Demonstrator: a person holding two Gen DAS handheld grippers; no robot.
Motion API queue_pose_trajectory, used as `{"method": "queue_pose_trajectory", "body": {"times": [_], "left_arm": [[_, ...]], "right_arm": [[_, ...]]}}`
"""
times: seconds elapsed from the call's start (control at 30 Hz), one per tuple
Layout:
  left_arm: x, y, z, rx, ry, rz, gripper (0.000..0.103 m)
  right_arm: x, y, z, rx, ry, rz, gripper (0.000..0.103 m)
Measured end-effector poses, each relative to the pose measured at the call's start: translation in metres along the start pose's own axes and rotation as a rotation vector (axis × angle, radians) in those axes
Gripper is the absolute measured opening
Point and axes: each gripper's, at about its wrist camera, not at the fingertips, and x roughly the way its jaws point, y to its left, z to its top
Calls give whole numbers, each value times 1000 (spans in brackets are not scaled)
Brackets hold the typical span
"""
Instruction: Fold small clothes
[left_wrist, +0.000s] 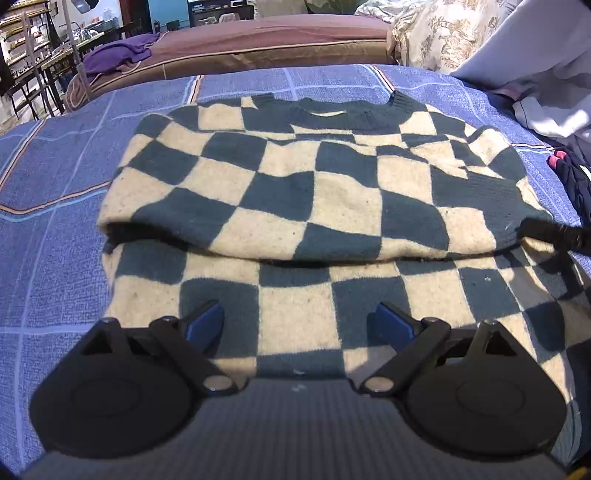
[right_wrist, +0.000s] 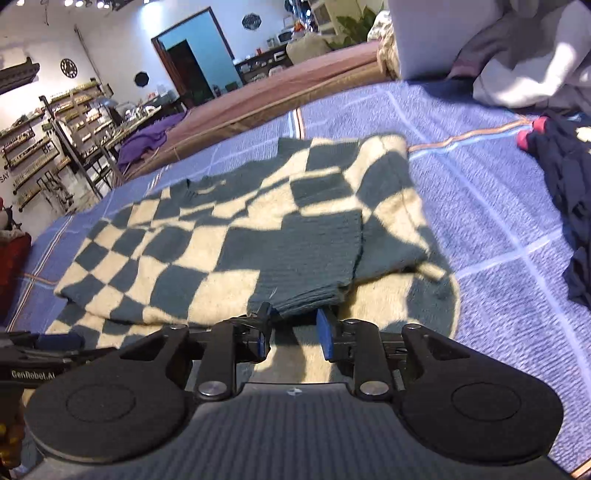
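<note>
A dark green and cream checkered sweater (left_wrist: 306, 192) lies on the blue bedspread (left_wrist: 48, 221), its lower part folded up over the body, collar at the far side. My left gripper (left_wrist: 297, 321) is open and empty just above the sweater's near layer. My right gripper (right_wrist: 293, 332) is open, its fingers set either side of the edge of the dark green ribbed band (right_wrist: 306, 258) of the folded part, touching or nearly so. The right gripper's tip also shows at the right edge of the left wrist view (left_wrist: 554, 230).
A dark navy garment with red trim (right_wrist: 565, 177) lies to the right on the bedspread. White and grey bedding (right_wrist: 517, 55) is piled at the far right. A brown bed (left_wrist: 258, 40) with a purple cloth (left_wrist: 118, 51) stands beyond. Shelves line the left wall.
</note>
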Motion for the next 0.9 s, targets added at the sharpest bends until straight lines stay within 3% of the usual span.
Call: {"method": "queue_pose_trajectory", "body": {"times": [0.03, 0.07, 0.13, 0.2, 0.23, 0.33, 0.4, 0.43, 0.47, 0.63, 0.7, 0.77, 0.9], "left_arm": [[0, 0, 0, -7, 4, -3, 91], [0, 0, 0, -12, 6, -7, 91], [-2, 0, 1, -16, 1, -13, 91], [-5, -2, 2, -5, -6, -11, 91], [-5, -3, 2, 2, -7, -7, 91], [-5, -3, 2, 7, 0, -1, 92], [-5, -1, 2, 9, 6, -1, 94], [-5, -1, 2, 10, 7, 2, 94], [-5, -1, 1, 12, 6, 5, 95], [-4, 0, 0, 18, 13, 5, 95], [-4, -1, -1, 22, 15, 4, 96], [-6, -1, -2, 30, 17, 6, 97], [-17, 3, -7, 52, 6, 25, 97]], "right_arm": [[-2, 2, 7, -39, -29, -13, 67], [1, 5, 14, -80, -39, -52, 88], [13, 2, 25, -101, -19, -130, 103], [26, -9, 33, -74, -10, -86, 97], [35, -11, 35, -80, 7, -66, 89], [61, -14, 33, -107, 123, -53, 71], [60, -20, 33, -42, 109, -33, 67], [58, -21, 34, -34, 110, -19, 48], [55, -21, 35, -32, 100, 1, 17], [46, -20, 43, -97, 38, -74, 17], [57, -30, 46, -44, 78, -51, 21], [61, -34, 44, -8, 93, -20, 49], [31, -27, 42, -44, 28, -60, 81]]}}
